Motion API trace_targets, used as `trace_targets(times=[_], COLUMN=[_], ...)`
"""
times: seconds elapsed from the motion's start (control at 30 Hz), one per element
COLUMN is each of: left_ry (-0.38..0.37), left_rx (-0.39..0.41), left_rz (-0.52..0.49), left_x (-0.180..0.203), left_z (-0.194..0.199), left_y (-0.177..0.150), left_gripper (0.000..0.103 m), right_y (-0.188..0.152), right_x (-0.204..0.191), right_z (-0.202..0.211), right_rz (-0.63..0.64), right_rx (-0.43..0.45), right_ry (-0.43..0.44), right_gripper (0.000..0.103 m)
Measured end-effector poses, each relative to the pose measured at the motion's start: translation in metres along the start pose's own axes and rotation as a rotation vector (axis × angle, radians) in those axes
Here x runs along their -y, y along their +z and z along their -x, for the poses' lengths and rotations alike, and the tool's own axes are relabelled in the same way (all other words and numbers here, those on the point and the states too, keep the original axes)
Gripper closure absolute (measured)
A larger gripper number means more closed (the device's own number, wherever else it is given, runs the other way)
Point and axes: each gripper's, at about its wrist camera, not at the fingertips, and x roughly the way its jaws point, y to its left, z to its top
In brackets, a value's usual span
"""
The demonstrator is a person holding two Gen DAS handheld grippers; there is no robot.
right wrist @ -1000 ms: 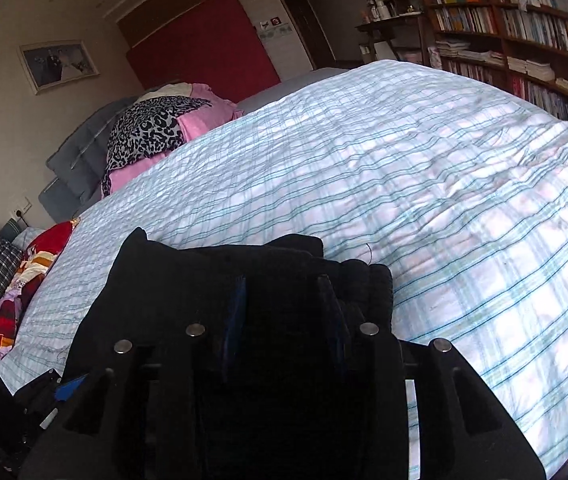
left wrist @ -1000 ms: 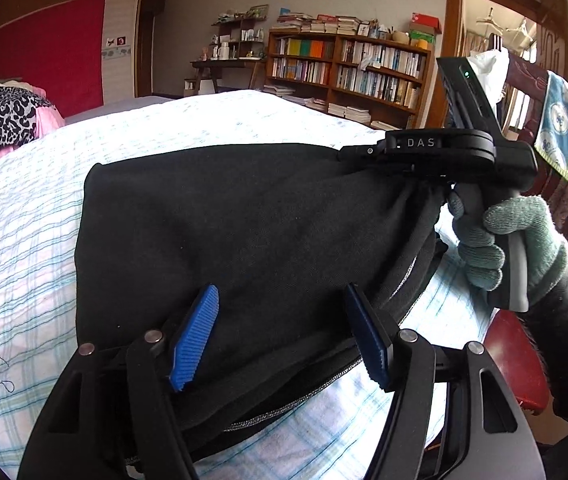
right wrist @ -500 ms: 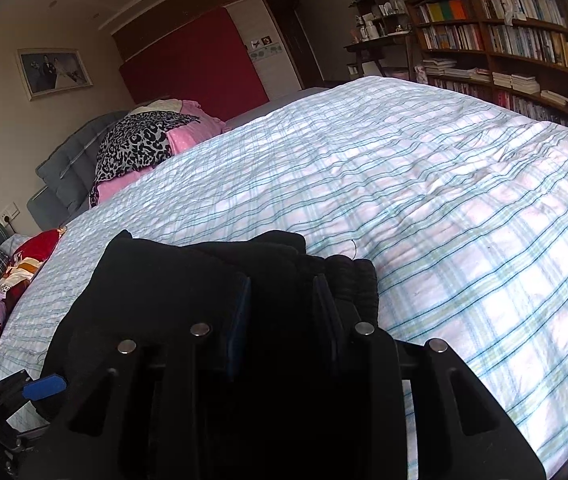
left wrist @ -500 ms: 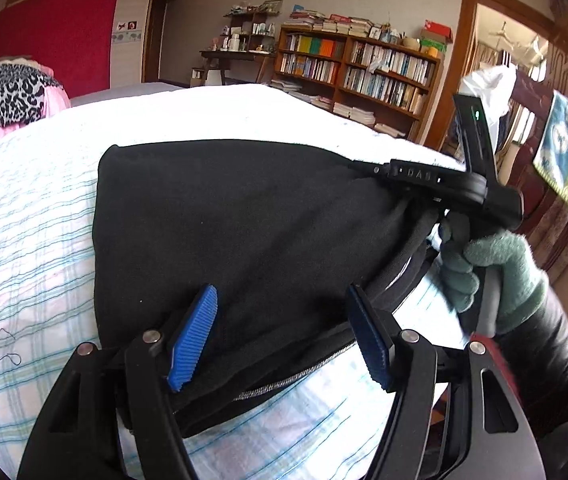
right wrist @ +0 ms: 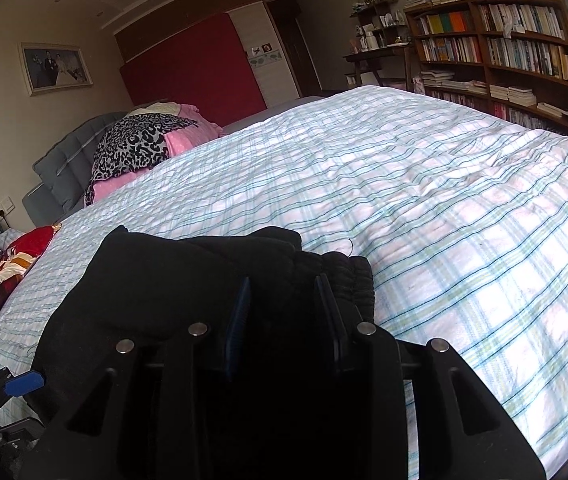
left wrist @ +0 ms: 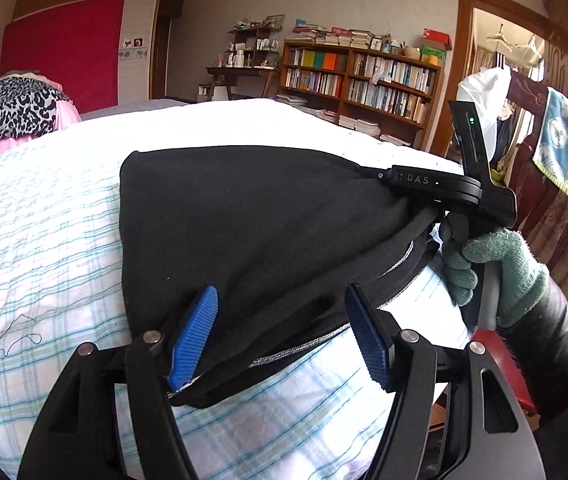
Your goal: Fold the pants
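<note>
The pants [left wrist: 252, 232] lie in a doubled bundle near the bed's [left wrist: 44, 240] near edge. Both hand-held grippers, left [left wrist: 280, 332] and right [right wrist: 284, 320], clamp bunched cloth; more folding and flattening seem left.

Plaid-sheeted bed [right wrist: 464, 200], black pants [left wrist: 264, 232] on it (folded), leopard-print bedding [right wrist: 136, 144]
</note>
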Motion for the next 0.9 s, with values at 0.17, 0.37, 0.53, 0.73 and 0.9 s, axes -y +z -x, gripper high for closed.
trace_targets(times=[0.17, 0.37, 0.53, 0.73, 0.9], left_ry=[0.002, -0.078, -0.084, -0.046, -0.068], left_rx=[-0.036, -0.009, 0.019, 0.020, -0.032], left_rz=[0.013, 0.107, 0.173, 0.333, 0.438], left_x=[-0.008, -0.020, -0.036, -0.075, -0.105], left_z=[-0.009, 0.008, 0.025, 0.026, 0.012], left_y=[-0.008, -0.003, 0.010, 0.030, 0.039], left_gripper=[0.037, 0.037, 0.031, 0.019, 0.019], right_y=[0.000, 0.006, 0.001, -0.009, -0.009], right_x=[-0.001, -0.006, -0.013, 0.010, 0.029], right_z=[0.001, 0.020, 0.061, 0.069, 0.057], right_rz=[0.006, -0.012, 0.002, -0.075, -0.201], right_rx=[-0.001, 0.020, 0.097, 0.064, -0.005], right_ry=[-0.005, -0.016, -0.046, -0.118, -0.032], right_gripper=[0.070, 0.056, 0.041, 0.024, 0.020])
